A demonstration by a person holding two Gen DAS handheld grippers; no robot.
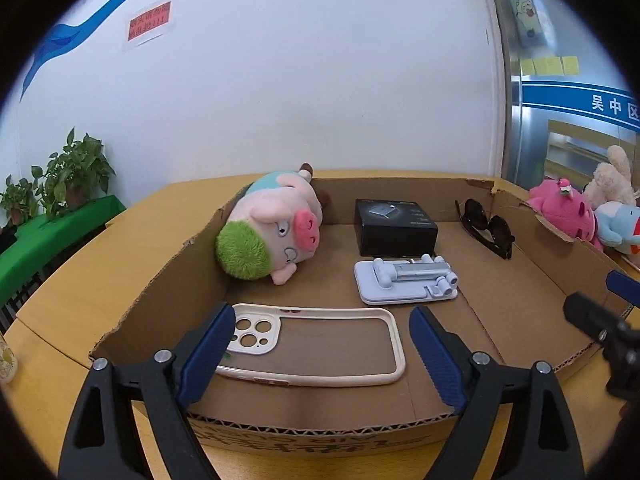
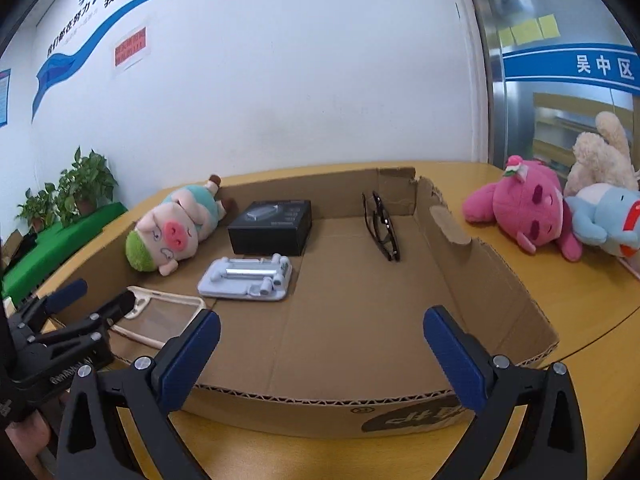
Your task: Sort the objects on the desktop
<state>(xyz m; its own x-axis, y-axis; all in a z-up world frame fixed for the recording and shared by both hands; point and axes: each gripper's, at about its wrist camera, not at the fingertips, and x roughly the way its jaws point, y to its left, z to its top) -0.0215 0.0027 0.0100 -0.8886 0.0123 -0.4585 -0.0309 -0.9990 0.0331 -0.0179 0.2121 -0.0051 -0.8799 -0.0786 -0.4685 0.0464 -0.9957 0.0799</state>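
Blue ribbed pads line both pairs of jaws: the left gripper and right gripper stand wide apart and empty at the near edge of the shallow corrugated cardboard tray. Inside lie a cream rubbery phone case, grey plastic folding stand, matte black box, dark sunglasses and pink plush pig. I judge 3 soft toys near the desk's right edge remain unsorted.

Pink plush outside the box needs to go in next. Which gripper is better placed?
Right. The pink plush lies beyond the box's right wall, nearer the open, empty right gripper; left gripper hangs over the phone case.
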